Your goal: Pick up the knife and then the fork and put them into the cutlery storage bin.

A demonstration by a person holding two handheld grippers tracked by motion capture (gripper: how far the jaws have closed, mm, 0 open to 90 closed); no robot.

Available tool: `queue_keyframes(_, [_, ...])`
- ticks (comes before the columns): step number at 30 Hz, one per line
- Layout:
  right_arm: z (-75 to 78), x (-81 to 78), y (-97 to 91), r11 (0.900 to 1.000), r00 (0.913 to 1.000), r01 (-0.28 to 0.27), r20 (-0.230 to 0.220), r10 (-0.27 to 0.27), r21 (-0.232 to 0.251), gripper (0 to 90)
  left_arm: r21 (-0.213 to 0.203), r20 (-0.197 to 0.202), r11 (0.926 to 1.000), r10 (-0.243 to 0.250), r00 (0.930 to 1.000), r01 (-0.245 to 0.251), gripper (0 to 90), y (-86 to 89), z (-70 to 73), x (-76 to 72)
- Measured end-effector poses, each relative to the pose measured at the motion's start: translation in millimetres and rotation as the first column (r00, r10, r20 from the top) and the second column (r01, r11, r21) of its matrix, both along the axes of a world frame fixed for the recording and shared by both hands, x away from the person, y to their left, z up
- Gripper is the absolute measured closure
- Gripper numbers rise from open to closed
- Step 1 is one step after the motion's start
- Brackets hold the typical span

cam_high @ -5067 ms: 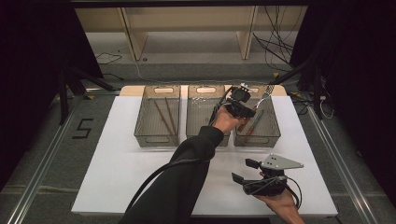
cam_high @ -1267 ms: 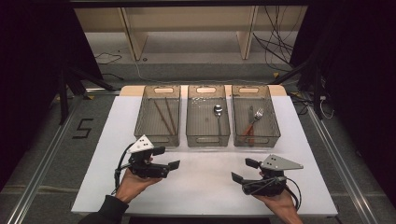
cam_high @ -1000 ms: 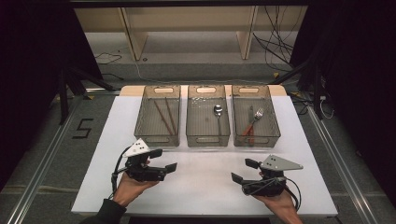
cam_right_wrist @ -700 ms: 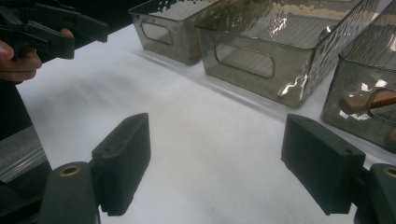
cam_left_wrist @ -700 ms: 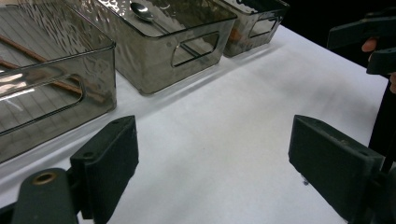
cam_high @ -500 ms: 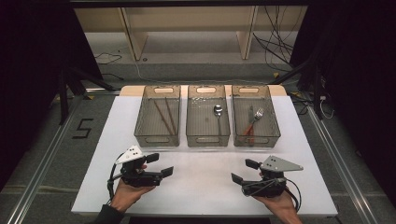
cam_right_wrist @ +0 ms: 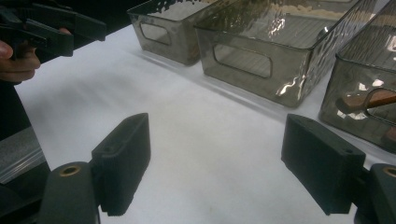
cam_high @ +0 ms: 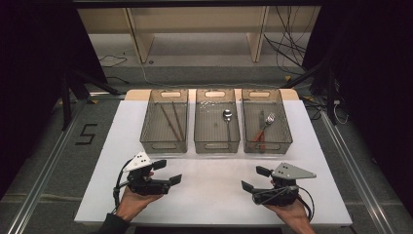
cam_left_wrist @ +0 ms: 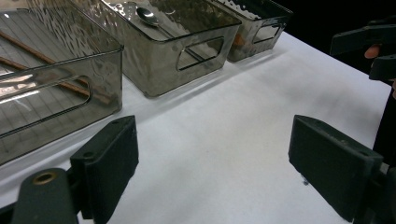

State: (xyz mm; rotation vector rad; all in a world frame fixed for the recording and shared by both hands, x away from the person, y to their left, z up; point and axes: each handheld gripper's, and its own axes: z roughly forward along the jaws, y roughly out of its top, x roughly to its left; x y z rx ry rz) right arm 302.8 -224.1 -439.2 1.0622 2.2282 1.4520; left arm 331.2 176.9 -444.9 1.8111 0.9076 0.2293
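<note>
High view: the left gripper (cam_high: 168,171) and right gripper (cam_high: 250,178) are held low over the near table (cam_high: 214,195), jaws spread wide, nothing gripped. Three bins (cam_high: 216,122) are lined up farther off: sticks left, spoon (cam_high: 227,117) middle, fork (cam_high: 268,119) right.
Left gripper view: empty jaws are set wide over bare table; the stick bin (cam_left_wrist: 56,74) is nearest.
Right gripper view: empty jaws are set wide; the bins (cam_right_wrist: 261,51) are seen beyond.

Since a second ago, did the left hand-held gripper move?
Yes. The left hand-held gripper slid back toward the table's near edge, farther from the left bin than before.
</note>
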Motion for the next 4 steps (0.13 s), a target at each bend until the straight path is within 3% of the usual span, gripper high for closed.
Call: queue_keyframes(4, [-0.4,0.4,-0.3,1.0,1.0,0.0,-0.002,0.0,-0.001,24.4,0.001,0.001,1.0,0.002,1.0,-0.002,15.5,0.1,-0.5,0.8])
